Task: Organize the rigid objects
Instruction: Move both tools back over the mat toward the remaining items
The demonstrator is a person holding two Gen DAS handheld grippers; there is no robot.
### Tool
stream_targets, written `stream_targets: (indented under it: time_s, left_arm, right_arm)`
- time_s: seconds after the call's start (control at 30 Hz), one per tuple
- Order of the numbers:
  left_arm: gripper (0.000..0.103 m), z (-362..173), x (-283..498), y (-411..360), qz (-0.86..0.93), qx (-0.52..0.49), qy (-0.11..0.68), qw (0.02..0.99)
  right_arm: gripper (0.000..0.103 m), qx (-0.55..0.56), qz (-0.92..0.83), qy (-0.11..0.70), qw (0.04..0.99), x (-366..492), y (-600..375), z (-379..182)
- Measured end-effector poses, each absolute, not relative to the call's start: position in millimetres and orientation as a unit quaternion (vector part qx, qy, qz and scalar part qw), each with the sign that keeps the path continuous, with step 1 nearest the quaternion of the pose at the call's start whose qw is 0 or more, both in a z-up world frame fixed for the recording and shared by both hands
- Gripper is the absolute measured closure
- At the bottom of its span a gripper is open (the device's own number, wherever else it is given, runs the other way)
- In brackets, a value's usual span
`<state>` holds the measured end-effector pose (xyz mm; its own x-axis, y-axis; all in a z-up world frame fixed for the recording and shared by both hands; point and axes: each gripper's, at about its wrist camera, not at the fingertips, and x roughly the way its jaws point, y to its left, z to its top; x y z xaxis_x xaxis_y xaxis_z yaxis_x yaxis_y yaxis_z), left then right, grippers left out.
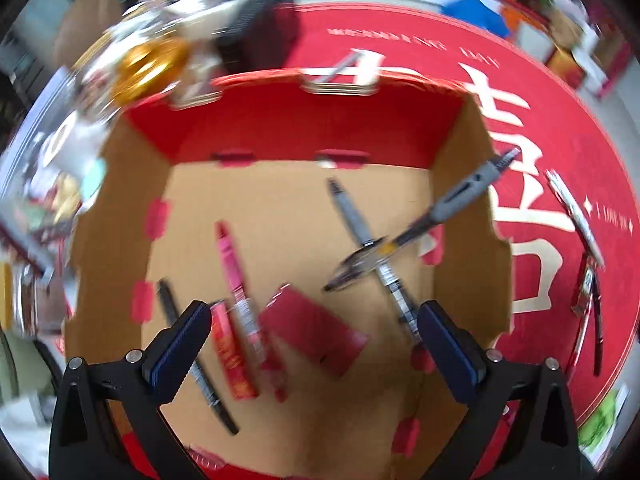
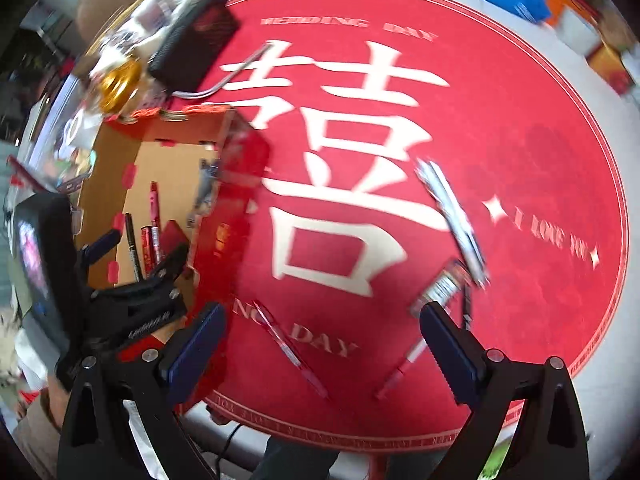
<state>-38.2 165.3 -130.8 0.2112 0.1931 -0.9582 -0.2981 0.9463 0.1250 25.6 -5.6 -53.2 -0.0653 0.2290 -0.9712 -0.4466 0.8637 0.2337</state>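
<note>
The left tool [image 1: 312, 340] hangs wide and empty over the cardboard box [image 1: 472, 168], where a grey pen [image 1: 420, 228] is tipping in across another pen [image 1: 360, 232]. The right tool [image 2: 320, 344], also wide and empty, faces 2 red pens [image 2: 292, 350] on the red mat [image 2: 520, 140]. Best approach, I judge: straddle 1 pen across its middle, close squarely, lift clear of the box wall.
</note>
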Motion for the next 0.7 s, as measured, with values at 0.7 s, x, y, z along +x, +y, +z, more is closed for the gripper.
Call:
stream_targets:
  time_s: [0.7]
  left_arm:
    - [0.000, -61, -62, 49, 0.107, -0.184, 0.594, 0.775]
  right_arm:
    - [0.005, 0.000, 0.104, 0.717, 0.690, 39, -155, -92]
